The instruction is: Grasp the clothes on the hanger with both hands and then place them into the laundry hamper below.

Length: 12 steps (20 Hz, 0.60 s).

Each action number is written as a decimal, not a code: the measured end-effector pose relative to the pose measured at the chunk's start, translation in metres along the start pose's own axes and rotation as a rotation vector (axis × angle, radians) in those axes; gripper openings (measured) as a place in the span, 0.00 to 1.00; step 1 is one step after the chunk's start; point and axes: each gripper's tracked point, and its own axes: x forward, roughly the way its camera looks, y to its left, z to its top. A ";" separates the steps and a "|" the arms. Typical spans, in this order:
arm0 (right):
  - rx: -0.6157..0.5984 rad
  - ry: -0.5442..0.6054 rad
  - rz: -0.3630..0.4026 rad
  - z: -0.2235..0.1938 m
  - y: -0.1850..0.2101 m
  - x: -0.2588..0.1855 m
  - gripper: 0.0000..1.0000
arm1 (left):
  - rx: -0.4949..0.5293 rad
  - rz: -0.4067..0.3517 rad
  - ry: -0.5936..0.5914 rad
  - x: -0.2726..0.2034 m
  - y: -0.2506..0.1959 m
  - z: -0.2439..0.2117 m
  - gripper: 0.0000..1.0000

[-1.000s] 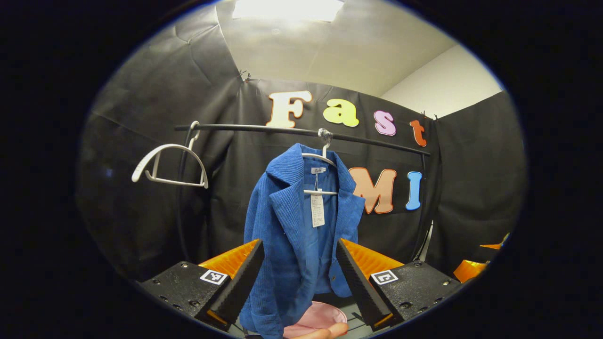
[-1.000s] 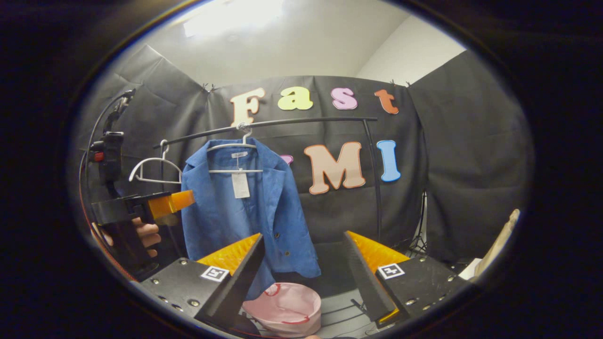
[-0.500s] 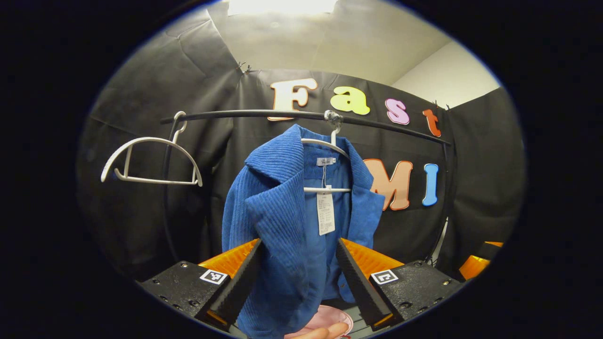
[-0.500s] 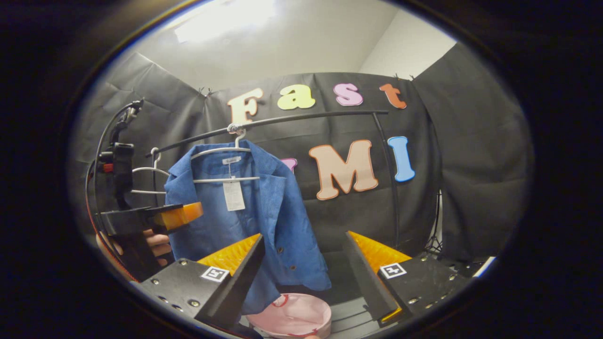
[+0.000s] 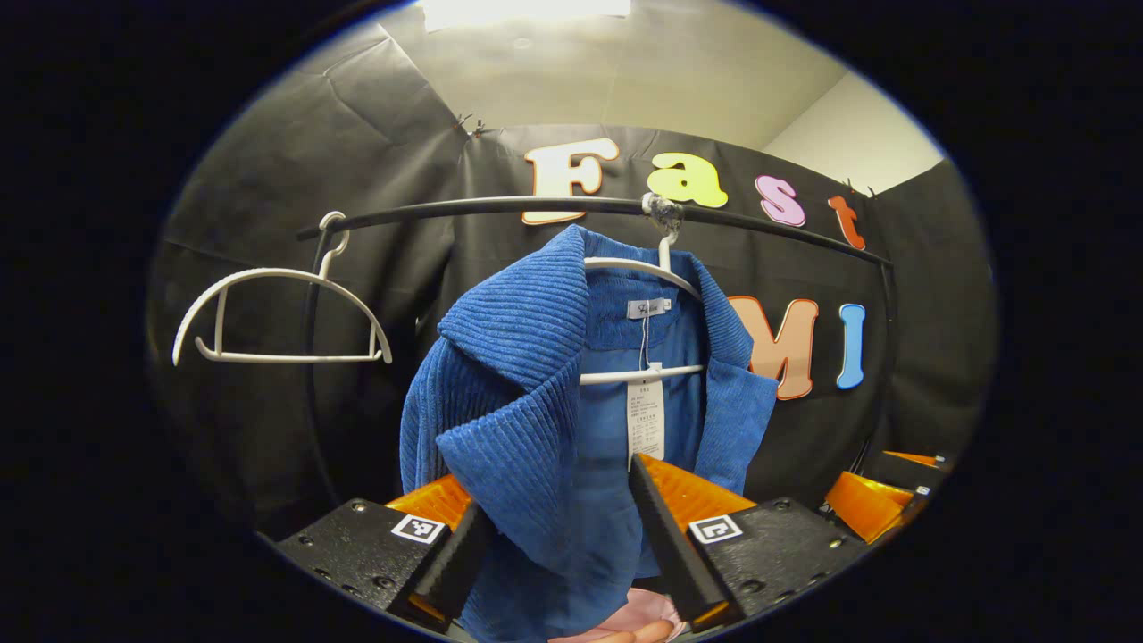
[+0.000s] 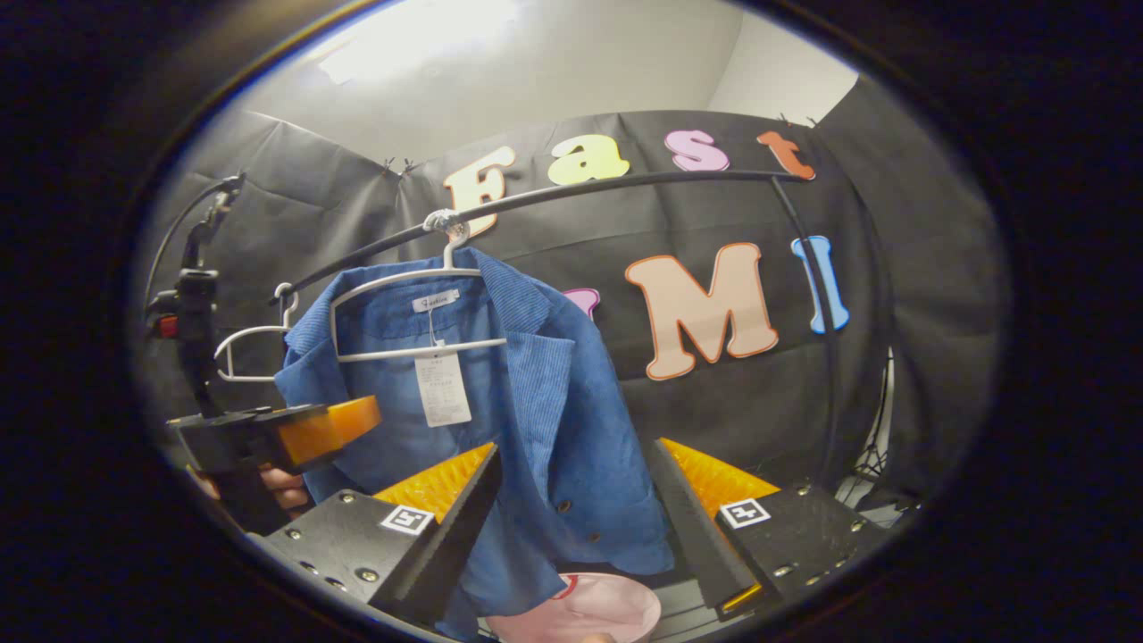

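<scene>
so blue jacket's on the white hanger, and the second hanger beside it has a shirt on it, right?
Not quite. The blue jacket is on its white hanger, but the second hanger beside it on the rail is bare, as the left gripper view shows.

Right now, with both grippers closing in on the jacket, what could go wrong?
1. The jacket hangs on a hanger hooked over the rail; pulling down could drag the hanger along or snag the collar.
2. The left hand-held gripper straddles only the lapel, so the cloth may slip out.
3. The hamper sits low; the jacket could drape outside its rim.
</scene>
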 end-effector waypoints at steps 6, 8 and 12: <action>-0.041 -0.012 0.067 0.019 0.021 0.052 1.00 | -0.021 -0.068 0.003 -0.005 0.011 0.007 0.31; -0.069 -0.012 0.108 0.024 0.032 0.066 1.00 | -0.022 -0.088 0.047 -0.009 0.011 0.002 0.13; -0.129 0.006 0.136 0.023 0.041 0.099 1.00 | 0.013 -0.137 0.032 -0.027 0.007 0.017 0.04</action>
